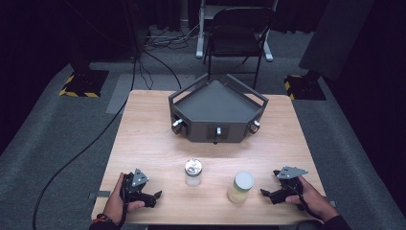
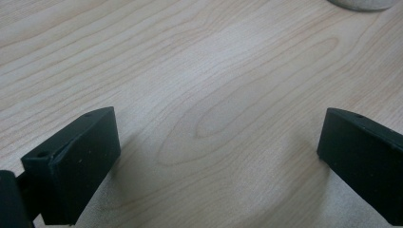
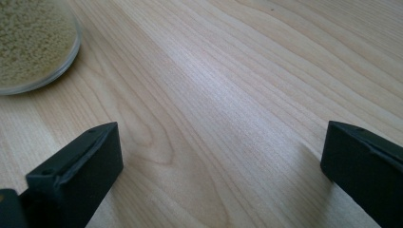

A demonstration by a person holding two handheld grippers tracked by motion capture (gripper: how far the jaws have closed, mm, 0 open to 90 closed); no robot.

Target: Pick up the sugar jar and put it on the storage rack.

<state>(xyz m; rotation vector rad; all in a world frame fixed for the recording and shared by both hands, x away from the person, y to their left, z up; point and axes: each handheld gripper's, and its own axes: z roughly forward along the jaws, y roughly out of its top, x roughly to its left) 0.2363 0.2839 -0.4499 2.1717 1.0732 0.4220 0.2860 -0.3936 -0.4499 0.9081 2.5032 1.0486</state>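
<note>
Two glass jars stand near the front of the wooden table [image 1: 143, 139]. The left jar [image 1: 193, 172] is clear with a shiny metal lid. The right jar [image 1: 241, 187] holds yellowish grains under a pale lid, and its base [image 3: 33, 45] shows at the upper left in the right gripper view. My left gripper [image 1: 155, 196] rests on the table at the front left, jaws wide apart with bare wood between them [image 2: 218, 142]. My right gripper [image 1: 268, 194] lies at the front right beside the grain jar, open and empty [image 3: 221, 152].
A dark grey angular tray [image 1: 218, 98] with raised rails and small knobs on its front sits at the table's far middle. Behind the table stand a folding chair [image 1: 239, 33] and stands with cables on the grey carpet.
</note>
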